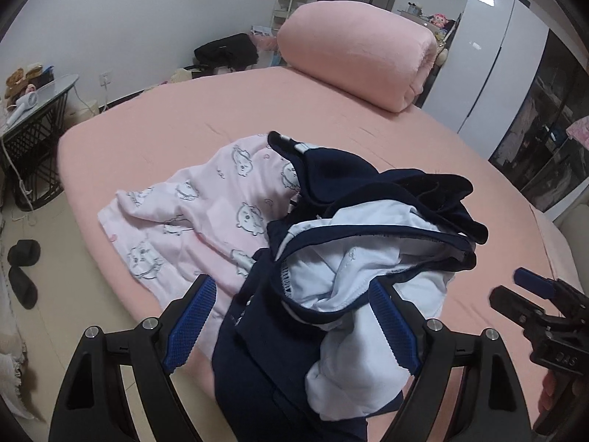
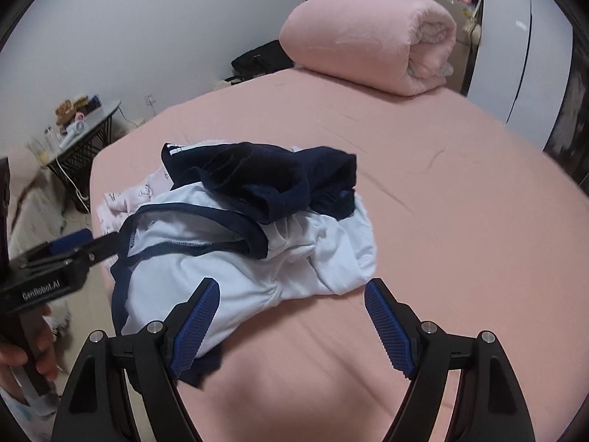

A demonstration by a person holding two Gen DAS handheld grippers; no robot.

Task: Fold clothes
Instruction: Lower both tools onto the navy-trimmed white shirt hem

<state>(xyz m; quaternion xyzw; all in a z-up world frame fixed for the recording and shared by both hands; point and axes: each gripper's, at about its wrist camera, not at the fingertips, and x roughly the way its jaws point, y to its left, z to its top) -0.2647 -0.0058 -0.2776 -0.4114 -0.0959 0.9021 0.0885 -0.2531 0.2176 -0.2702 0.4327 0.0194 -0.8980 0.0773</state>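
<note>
A crumpled navy and white garment (image 1: 368, 228) lies in a heap on the pink bed (image 1: 331, 110), its near part hanging over the bed's front edge. Under it to the left spreads a pale pink garment (image 1: 206, 213) with animal prints. My left gripper (image 1: 291, 283) stands open just above the heap's near end, with the cloth between its blue pads but not pinched. In the right wrist view the same heap (image 2: 239, 243) lies ahead and left. My right gripper (image 2: 291, 285) is open over its white edge and the bare sheet. The left gripper (image 2: 95, 241) comes in from the left.
A rolled pink quilt (image 1: 357, 51) lies at the far end of the bed. Left of the bed are a round side table (image 1: 36, 99) with small items and black slippers (image 1: 22, 272) on the floor. A white wardrobe (image 1: 497, 55) stands at the right. The right gripper (image 1: 515, 287) shows at the right edge.
</note>
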